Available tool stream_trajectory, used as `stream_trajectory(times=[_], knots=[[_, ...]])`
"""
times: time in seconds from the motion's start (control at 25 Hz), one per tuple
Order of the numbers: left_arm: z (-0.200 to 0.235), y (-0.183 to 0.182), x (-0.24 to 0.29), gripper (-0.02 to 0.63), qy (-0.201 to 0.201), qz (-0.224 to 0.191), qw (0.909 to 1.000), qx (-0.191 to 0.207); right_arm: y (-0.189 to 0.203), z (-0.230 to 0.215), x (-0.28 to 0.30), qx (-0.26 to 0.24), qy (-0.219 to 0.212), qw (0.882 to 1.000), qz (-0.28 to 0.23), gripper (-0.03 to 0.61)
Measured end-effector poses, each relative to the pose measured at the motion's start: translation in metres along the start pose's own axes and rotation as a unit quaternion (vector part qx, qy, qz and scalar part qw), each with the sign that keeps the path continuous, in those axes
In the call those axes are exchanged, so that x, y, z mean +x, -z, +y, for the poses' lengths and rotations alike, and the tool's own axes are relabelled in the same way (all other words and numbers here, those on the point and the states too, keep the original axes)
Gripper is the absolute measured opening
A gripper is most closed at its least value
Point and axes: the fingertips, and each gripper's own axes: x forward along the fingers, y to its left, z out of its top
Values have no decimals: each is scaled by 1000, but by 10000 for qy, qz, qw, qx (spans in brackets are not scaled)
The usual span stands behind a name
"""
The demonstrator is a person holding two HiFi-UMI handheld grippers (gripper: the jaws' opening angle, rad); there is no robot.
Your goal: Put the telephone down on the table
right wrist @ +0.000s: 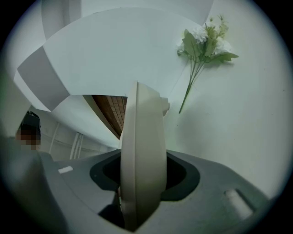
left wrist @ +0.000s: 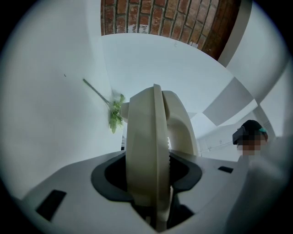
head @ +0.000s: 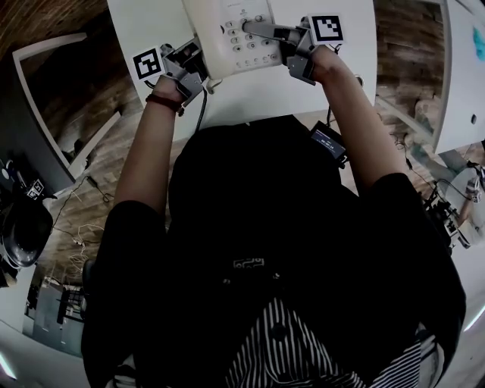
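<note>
Left gripper has its jaws clamped on the left edge of the cream telephone, and the right gripper grips the opposite edge, each pair of jaws spread just as wide as the telephone's body is thick. Held between the two, the telephone is over the white table, straight ahead of the person; whether it touches the top cannot be told. White flowers lie on the table near it.

Probably an office: white table, brick wall
</note>
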Motion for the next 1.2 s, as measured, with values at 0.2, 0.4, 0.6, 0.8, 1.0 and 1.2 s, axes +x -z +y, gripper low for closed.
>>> stream_trajectory(times=[0.2,0.4,0.6,0.8,1.0,1.2], knots=[[18,0,-1,190,-16,-89,9999,-82,1,-16,2,46,-68,9999,-108,192],[32,-10,-13,190,-64,-154,9997,-158,-1,-31,17,102,-42,9998,-150,192],[42,-19,-13,190,-94,-215,9996,-163,-8,-41,22,149,-49,9996,-223,192],[51,-18,-15,190,-150,-296,9992,-206,-8,-52,23,177,-44,9997,-160,192],[67,-13,-12,189,-273,-248,9987,-338,-4,-66,18,345,36,9992,-199,193],[79,-3,-11,190,-477,-104,9982,-359,6,-80,13,486,101,9986,-185,195]])
